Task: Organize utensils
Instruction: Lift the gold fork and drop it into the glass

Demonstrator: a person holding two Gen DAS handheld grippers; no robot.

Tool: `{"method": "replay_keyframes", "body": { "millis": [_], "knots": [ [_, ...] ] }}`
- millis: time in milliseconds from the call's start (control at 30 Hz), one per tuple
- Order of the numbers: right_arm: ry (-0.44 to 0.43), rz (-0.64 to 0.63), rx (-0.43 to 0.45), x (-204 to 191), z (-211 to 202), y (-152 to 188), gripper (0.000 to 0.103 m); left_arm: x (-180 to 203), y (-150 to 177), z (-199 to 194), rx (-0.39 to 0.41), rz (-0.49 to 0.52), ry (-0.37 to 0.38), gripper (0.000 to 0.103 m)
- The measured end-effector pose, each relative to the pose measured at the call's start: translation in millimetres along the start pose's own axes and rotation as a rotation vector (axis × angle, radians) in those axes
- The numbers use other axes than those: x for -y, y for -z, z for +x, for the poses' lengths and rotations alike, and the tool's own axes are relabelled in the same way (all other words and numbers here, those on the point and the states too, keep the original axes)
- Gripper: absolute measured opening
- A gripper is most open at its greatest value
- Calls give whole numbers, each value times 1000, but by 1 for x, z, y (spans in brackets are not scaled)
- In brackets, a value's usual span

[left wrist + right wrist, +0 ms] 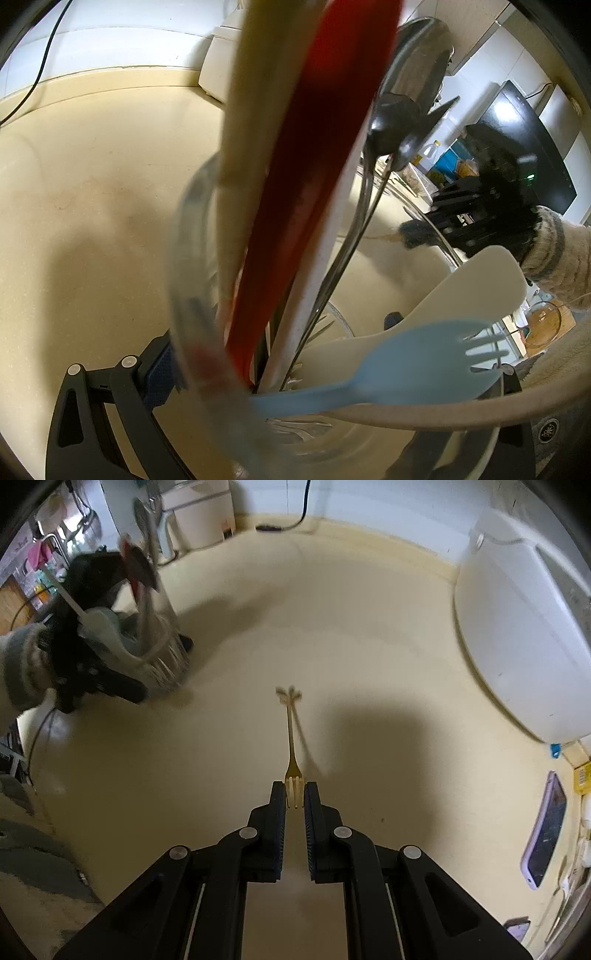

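Right gripper: nearest in its own view, its black fingers drawn close together and pinching the tine end of a small gold fork.
Gold fork: its handle points away from the gripper over the cream worktop, and its shadow lies just beside it on the surface.
Left gripper: one black finger with a blue pad lies against the left side of a clear glass holder. The opposite finger shows only partly past the glass, so it appears to be clamped around the holder.
Glass holder: stands on the worktop, packed with utensils: a red spatula, a cream utensil, a pale blue fork, a white spatula and steel ladles.
Far side: a white appliance at the worktop's edge, a phone near it.
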State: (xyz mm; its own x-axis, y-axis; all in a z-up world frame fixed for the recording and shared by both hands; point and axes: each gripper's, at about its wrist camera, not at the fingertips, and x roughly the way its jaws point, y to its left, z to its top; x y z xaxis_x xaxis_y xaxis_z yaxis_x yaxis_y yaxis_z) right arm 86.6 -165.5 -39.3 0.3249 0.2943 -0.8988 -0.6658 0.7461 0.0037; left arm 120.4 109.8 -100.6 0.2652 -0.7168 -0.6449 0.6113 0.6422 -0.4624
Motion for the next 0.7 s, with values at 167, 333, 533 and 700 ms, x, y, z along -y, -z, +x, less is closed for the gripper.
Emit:
{"method": "replay_keyframes", "body": {
  "millis": [167, 333, 533, 700],
  "knots": [
    [15, -22, 38, -11, -35, 0, 9, 0, 0, 0, 0, 0, 0, 100],
    [26, -53, 46, -21, -49, -7, 9, 0, 0, 0, 0, 0, 0, 100],
    [18, -87, 63, -37, -69, -17, 9, -3, 0, -2, 1, -2, 3, 100],
    [-19, -135, 111, -61, -105, -36, 9, -4, 0, -1, 1, -4, 5, 100]
  ]
}}
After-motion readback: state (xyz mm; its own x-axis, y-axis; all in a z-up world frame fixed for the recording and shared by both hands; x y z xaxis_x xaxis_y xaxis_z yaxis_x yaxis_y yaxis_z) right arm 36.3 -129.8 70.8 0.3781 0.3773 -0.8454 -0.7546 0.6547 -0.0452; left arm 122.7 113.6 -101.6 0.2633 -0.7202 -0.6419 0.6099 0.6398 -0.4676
